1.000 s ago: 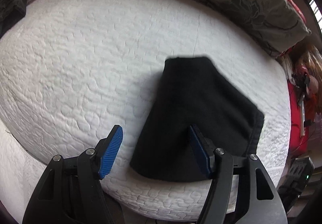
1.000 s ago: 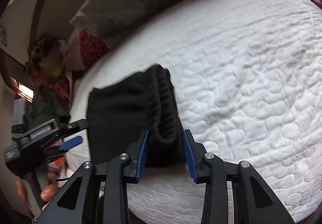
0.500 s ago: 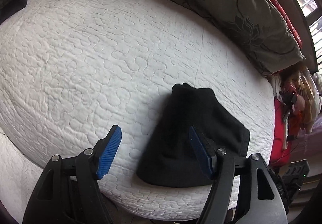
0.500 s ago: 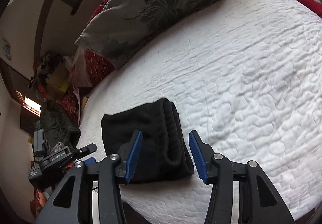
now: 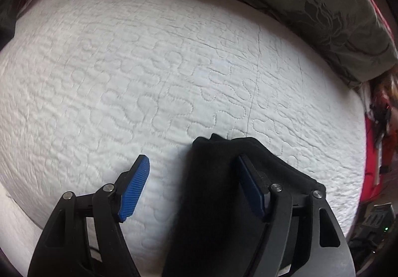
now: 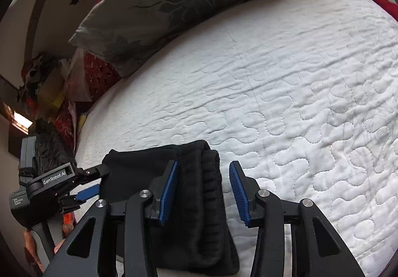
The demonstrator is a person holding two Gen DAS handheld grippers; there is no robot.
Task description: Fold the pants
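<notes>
It was a bedroom in a home. A bed (image 6: 298,78) with a white quilted cover filled both views, and a large grey pillow (image 6: 174,3) with a dark flower pattern lay at its head. Red patterned cloth and cluttered belongings (image 6: 49,83) were piled beside the bed, near a plain wall.

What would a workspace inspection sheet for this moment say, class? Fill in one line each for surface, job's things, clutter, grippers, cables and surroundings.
Surface: white quilted bedspread, lightly wrinkled.
Job's things: black pants folded into a compact bundle at the near edge.
Clutter: nothing seen on the quilt besides the pants.
Grippers: left gripper open, one side over the bundle; right gripper open, fingers straddling the ribbed edge.
Cables: nothing seen clearly.
Surroundings: grey floral pillow at the far edge; piled red and yellow items beside the bed.
</notes>
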